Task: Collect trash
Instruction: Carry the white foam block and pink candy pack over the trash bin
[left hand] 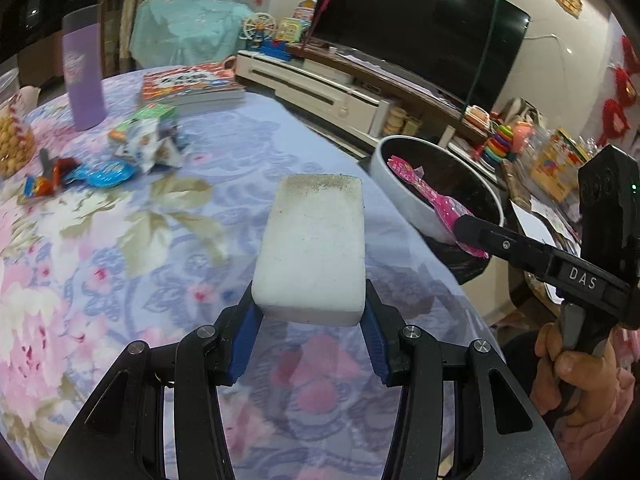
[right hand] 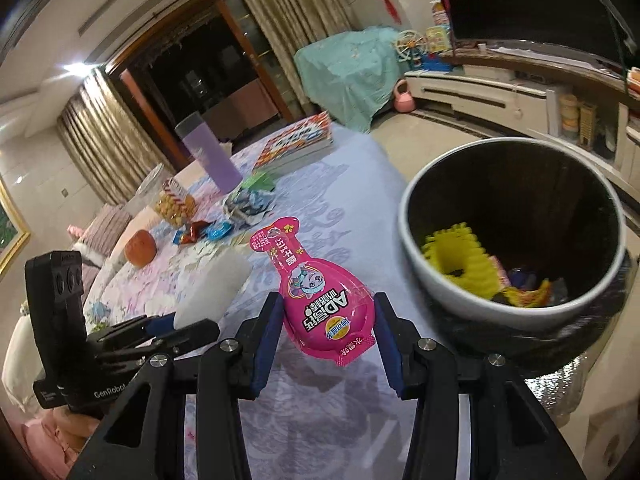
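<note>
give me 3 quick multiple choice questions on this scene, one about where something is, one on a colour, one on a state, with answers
1. Where is the trash bin?
A. on the books
B. beside the table edge
C. under the TV

2. What colour is the pouch in the right gripper?
A. pink
B. green
C. white

3. What is the left gripper doing?
A. open and empty
B. shut on a bottle
C. shut on the white sponge

Answers:
1 B, the bin's rim sits just off the floral table.
2 A, the pouch is bright pink in both views.
3 C, both blue pads press the sponge's sides.
</note>
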Demonstrator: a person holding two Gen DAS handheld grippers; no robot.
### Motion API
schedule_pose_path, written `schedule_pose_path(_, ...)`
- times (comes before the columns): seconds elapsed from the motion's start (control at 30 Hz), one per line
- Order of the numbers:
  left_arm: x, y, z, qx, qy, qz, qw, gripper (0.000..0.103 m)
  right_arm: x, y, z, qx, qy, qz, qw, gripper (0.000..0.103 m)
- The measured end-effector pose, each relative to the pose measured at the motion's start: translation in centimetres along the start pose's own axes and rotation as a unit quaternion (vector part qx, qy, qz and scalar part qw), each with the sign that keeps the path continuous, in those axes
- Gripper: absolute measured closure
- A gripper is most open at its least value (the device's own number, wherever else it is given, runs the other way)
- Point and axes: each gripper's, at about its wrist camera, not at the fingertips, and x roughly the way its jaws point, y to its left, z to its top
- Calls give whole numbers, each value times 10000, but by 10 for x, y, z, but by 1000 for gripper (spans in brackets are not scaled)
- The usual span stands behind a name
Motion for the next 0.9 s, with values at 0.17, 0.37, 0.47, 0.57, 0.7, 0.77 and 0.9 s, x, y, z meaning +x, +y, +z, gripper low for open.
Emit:
schedule_pose_path(0.17,5,-20,6,196,18,-87,9998,57,-13,-16,1,142,-122,-98,9998,57)
schedule_pose_path(0.37,12,-42,13,424,26,-169,9990,57,-27,-33,2,242,-237,-214,9992,57)
schedule_pose_path(0.47,15,-54,18,531,26,-205,9984,57,-35,-43,3,300,-303,-278,9987,57)
schedule_pose_path(0.57,19,-64,23,640,22,-234,9977,57,-41,-51,5,334,-352,-343,9982,57)
schedule_pose_path(0.7,26,-76,29,742,54,-274,9969,57,-45,-61,9,384,-395,-428,9976,57)
schedule_pose_path(0.77,29,-81,32,800,61,-280,9964,57,-47,-68,11,429,-417,-468,9971,57)
schedule_pose_path(0.9,36,-92,39,921,70,-298,9953,57,-48,-79,15,495,-430,-549,9963,57)
